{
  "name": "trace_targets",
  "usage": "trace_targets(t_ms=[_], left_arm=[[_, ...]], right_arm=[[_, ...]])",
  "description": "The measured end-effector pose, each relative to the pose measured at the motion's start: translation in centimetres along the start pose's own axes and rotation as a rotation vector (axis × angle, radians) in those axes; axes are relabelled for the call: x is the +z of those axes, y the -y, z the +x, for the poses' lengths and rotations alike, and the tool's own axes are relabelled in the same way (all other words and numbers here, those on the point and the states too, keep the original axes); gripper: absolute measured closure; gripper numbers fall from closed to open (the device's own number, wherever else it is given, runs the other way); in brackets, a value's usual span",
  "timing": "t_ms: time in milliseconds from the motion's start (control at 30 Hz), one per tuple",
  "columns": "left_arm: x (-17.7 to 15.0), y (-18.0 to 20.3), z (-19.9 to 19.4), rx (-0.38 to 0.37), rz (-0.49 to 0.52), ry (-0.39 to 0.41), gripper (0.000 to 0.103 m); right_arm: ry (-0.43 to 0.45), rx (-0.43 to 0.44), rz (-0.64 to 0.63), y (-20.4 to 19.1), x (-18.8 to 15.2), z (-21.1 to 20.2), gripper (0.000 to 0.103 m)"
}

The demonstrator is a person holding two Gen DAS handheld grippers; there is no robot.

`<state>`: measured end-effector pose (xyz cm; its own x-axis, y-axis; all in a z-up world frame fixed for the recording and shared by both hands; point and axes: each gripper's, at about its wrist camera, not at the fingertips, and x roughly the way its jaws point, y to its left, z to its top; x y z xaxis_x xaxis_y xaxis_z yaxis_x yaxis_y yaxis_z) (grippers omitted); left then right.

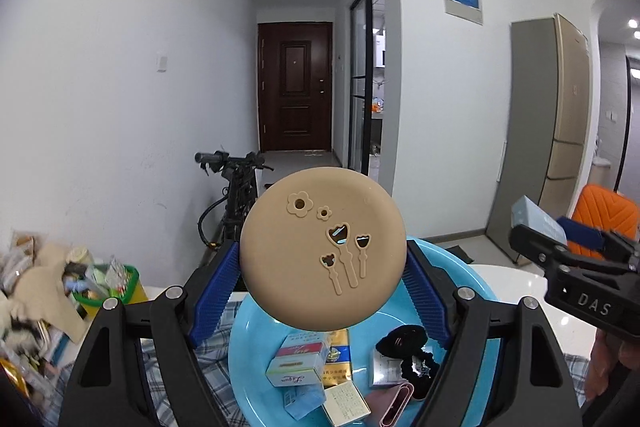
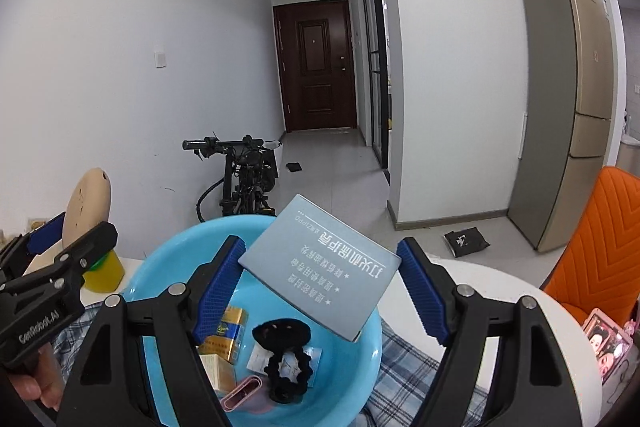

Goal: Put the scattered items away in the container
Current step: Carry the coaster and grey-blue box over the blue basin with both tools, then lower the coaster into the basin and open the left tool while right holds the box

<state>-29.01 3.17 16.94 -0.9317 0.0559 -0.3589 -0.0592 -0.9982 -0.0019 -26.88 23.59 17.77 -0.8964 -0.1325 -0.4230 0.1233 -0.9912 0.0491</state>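
Note:
My left gripper is shut on a round tan disc with flower cut-outs and holds it above the blue basin. My right gripper holds a flat grey box with white print, tilted, above the same basin. The box touches the left pad; a gap shows at the right pad. The basin holds small boxes, a gold pack, a black scrunchie and a pink clip. The right gripper also shows in the left wrist view.
A pile of snack packets and a yellow-green container sits left on the white table. A plaid cloth lies under the basin. An orange chair, a phone, a bicycle and a fridge stand around.

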Motion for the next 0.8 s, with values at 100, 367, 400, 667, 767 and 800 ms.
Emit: trace_targets(t_ms=[100,367,400,667,767,800], left_arm=[[0.6,0.8,-0.2,-0.011,0.035,-0.015,0.021],[2.3,0.6,1.4,0.009,0.052,-0.172,0.021],[2.4,0.7,2.1,0.012,0.052,-0.220,0.021],[0.8,0.8,6.4,0.006,0.052,-0.552,0.021],[0.4,0.5,6.9,0.002,0.030,-0.567,0.021],[0.3,0.5,7.1,0.005,0.030,-0.567,0.021]], right_arm=[[-0.005,0.018,-0.015,-0.1,1.4,-0.1,0.026],[-0.249,0.113,-0.114,-1.3,3.9,1.4,0.026],[-0.290,0.118,-0.124,-1.5,4.0,1.8,0.026],[-0.483,0.121,-0.083,-0.9,3.4,3.9,0.026],[-0.504,0.121,-0.081,-0.7,3.0,4.3,0.026],[-0.506,0.121,-0.083,-0.7,2.7,4.4,0.026]])
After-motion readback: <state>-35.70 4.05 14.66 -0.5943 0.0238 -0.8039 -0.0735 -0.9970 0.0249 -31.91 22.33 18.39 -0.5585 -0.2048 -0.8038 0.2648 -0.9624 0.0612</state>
